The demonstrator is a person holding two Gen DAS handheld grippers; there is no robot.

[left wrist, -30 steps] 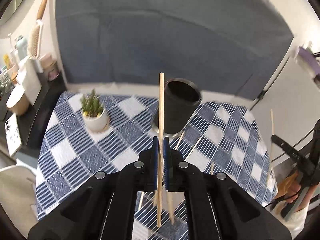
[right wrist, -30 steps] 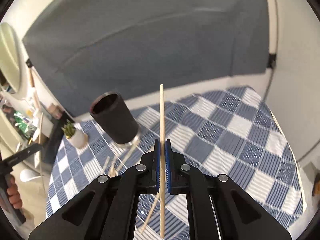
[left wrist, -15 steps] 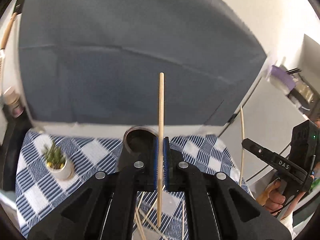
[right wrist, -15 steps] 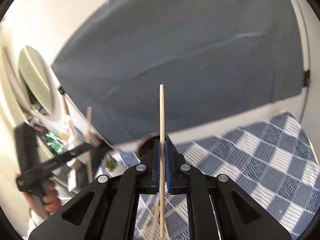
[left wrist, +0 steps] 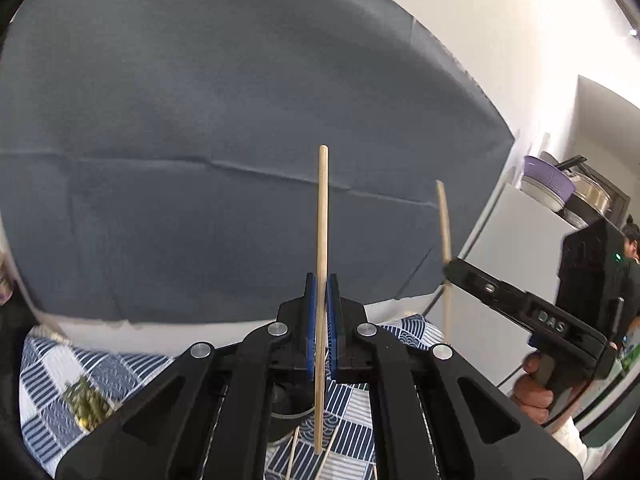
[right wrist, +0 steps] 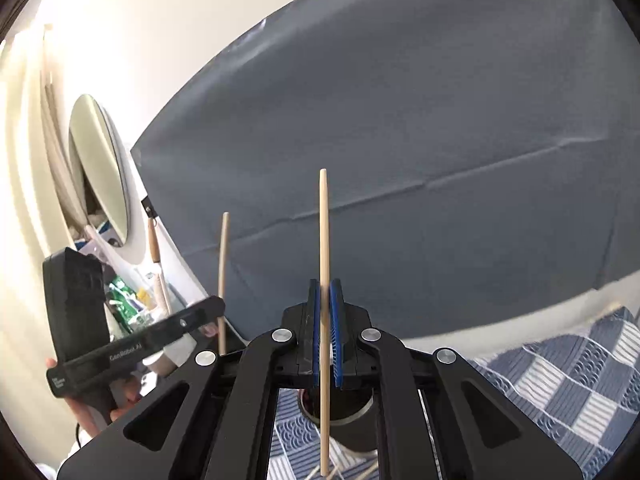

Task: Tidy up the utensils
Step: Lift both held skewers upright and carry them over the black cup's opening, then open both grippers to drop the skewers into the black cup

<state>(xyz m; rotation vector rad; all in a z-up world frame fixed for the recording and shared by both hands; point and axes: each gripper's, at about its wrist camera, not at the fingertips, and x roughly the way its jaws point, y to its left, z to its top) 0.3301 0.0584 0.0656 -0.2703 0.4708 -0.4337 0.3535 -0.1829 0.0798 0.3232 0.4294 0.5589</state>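
Note:
My left gripper is shut on a wooden chopstick that stands upright between its blue pads. My right gripper is likewise shut on a second wooden chopstick, also upright. Each view shows the other gripper raised beside it, carrying its stick: the right one and the left one. The dark cylindrical holder sits just below and ahead of my right jaws, mostly hidden behind them; only its rim shows under my left jaws. Several loose chopsticks lie on the checked cloth.
A blue and white checked tablecloth covers the table. A small potted plant stands at the left. A grey backdrop sheet hangs behind. A mirror and cluttered shelf are to the left, a white cabinet with bowls to the right.
Both grippers rose and tilted upward, each still holding its chopstick. They came closer together above the holder, which slid down under the jaws in both views.

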